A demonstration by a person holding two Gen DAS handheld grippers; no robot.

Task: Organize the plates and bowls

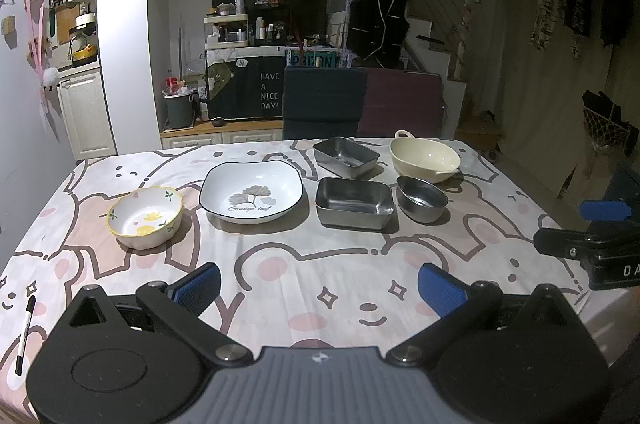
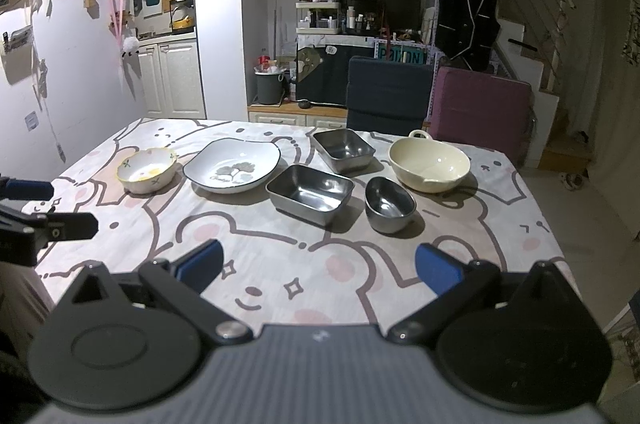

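In the left wrist view, the left hand-held gripper (image 1: 319, 286) is held low over the near edge of the table (image 1: 320, 264), fingers spread apart and empty. The floral bowl (image 1: 145, 217) and white plate (image 1: 251, 197) are set well apart, presumably for separate pickup.

In the right wrist view, the right hand-held gripper (image 2: 319, 270) is likewise spread and empty; two steel trays (image 2: 310, 193), a steel bowl (image 2: 389, 205) and a cream bowl (image 2: 429, 164) are laid out unstacked ahead.
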